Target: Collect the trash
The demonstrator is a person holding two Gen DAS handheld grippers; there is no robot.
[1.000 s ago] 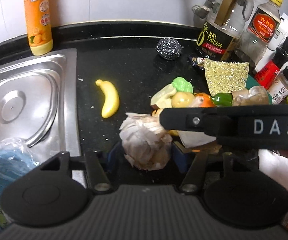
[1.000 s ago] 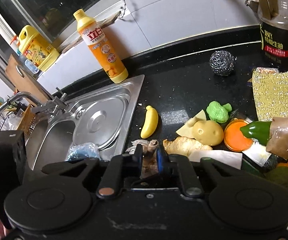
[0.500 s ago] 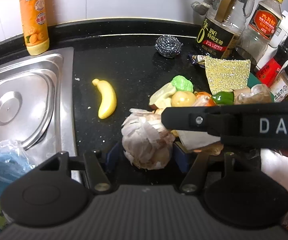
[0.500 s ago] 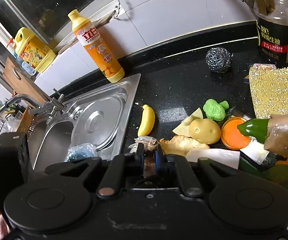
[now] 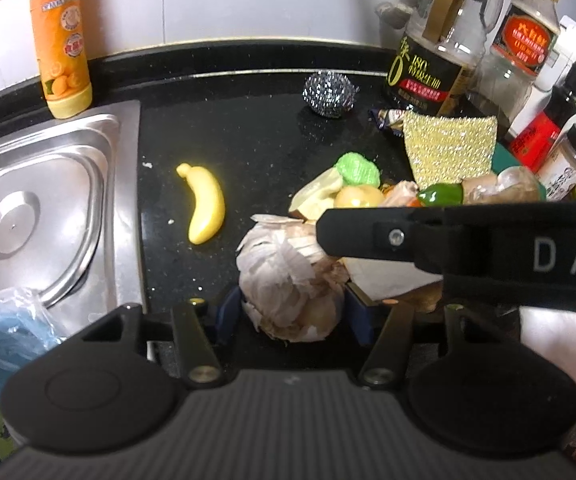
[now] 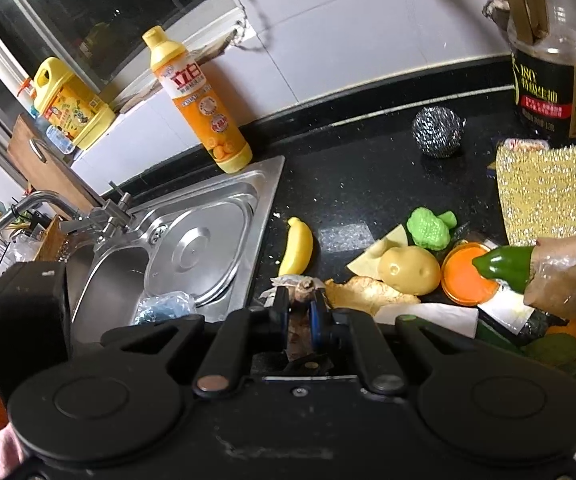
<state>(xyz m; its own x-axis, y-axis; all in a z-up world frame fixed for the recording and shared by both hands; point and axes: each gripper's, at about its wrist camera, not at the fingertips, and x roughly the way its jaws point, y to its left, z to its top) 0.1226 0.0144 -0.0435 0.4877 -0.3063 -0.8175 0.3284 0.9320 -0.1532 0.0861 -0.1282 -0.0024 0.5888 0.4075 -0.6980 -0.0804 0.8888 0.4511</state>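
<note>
Your left hand-held gripper (image 5: 291, 312) is closing its jaws around a papery garlic bulb (image 5: 288, 280) low over the black counter (image 5: 247, 128); your right hand-held gripper (image 6: 300, 316), pressed nearly together, pinches its brown stem. Pulling against each other could tear off flakes and scatter them. A toy banana (image 5: 203, 204) lies left, mixed scraps (image 5: 352, 192) crowd close right, the sink (image 5: 39, 208) beyond.

Right gripper's arm (image 5: 488, 248): I read white letters "DA", cut off at the right edge.
Dark oil bottle (image 5: 428, 68), far right: I make out "0" and "180".
Orange detergent bottle (image 6: 203, 116), far left: red Chinese characters "立白".
</note>
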